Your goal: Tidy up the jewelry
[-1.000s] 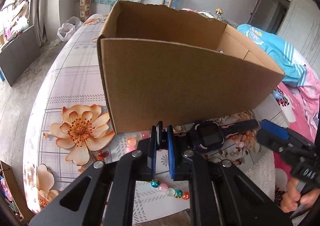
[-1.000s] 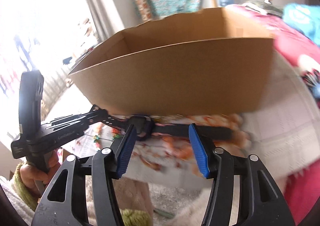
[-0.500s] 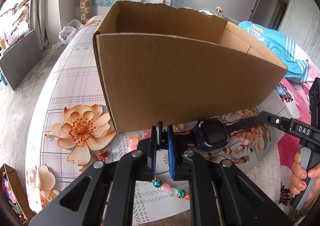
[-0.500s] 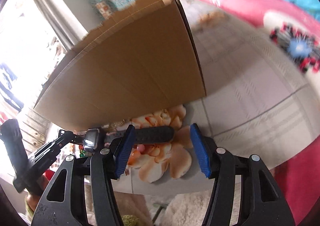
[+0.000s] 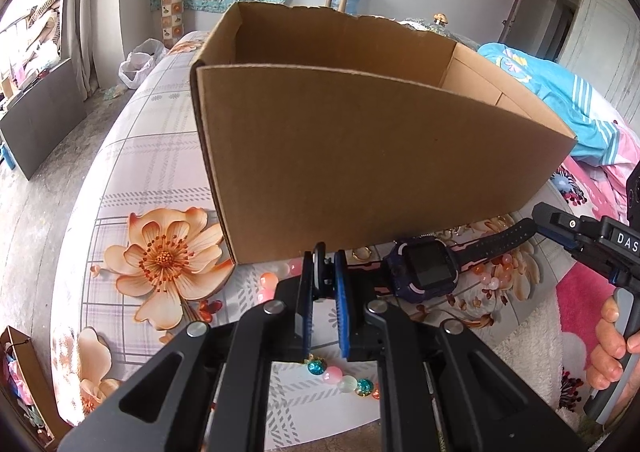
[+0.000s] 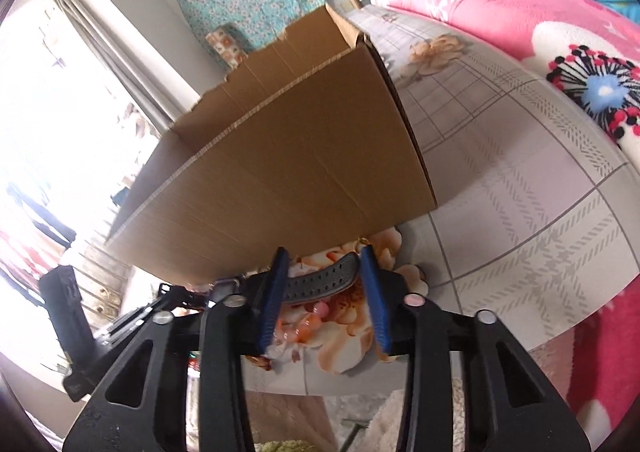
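One open cardboard box [image 5: 360, 155] stands on the flower-print bedspread [image 5: 132, 179], the watch [image 5: 424, 268] near it, its strap clamped in the left gripper [image 5: 325, 284] while the right gripper [image 6: 324, 280], wider before, is closing around the other strap end.

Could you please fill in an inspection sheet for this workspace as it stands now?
Surface: floral bedspread, bare around the box.
Job's things: smartwatch and bead bracelet in front of the open cardboard box.
Clutter: loose beads under the watch.
Grippers: left gripper shut on one watch strap; right gripper closing, the other strap between its jaws.
Cables: nothing seen.
Surroundings: blue garment, pink blanket.
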The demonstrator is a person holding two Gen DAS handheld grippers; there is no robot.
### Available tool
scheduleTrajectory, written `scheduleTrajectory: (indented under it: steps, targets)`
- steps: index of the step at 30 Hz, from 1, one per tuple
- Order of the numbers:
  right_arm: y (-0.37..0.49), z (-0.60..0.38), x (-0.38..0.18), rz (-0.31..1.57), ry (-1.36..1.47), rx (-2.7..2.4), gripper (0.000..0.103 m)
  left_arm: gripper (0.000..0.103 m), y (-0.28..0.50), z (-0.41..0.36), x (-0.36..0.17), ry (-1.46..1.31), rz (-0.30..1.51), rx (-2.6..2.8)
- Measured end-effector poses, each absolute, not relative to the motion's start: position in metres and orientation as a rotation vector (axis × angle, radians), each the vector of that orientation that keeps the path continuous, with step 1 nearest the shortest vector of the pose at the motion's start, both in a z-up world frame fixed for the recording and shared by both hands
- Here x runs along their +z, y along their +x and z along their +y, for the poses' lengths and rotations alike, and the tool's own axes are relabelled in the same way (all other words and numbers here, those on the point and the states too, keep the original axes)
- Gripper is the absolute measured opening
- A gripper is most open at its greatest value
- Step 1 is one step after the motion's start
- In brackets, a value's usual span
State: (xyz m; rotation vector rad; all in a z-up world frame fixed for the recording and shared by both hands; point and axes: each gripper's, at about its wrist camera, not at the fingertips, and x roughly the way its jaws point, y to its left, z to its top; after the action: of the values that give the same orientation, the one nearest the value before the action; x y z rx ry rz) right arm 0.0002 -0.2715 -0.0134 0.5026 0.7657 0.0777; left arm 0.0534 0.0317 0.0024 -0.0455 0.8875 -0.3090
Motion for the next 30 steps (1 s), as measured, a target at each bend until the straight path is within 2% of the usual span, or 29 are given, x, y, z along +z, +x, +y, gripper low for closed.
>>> scheduleTrajectory:
  steps: [5,11,15,25,30]
  targets:
    - [-0.001,-0.274,-0.015,0.758,0.520,0.083,0.017,0.009,0.053,0.034,0.003,-0.046,0.886,-0.307]
    - [0.008,-0.273,-0.030,0.793,0.632,0.115,0.016,0.009,0.052,0.034,0.003,-0.044,0.885,-0.309]
    - [0.009,-0.265,-0.023,0.772,0.564,0.104,0.003,0.009,0.052,0.034,0.003,-0.041,0.884,-0.309]
    - [-0.001,-0.227,0.025,0.674,0.297,0.117,0.001,0.007,0.040,0.033,0.024,-0.019,0.834,-0.351]
    - [-0.009,-0.222,0.054,0.620,0.277,0.167,0.001,0.006,0.028,0.039,0.050,-0.034,0.786,-0.394]
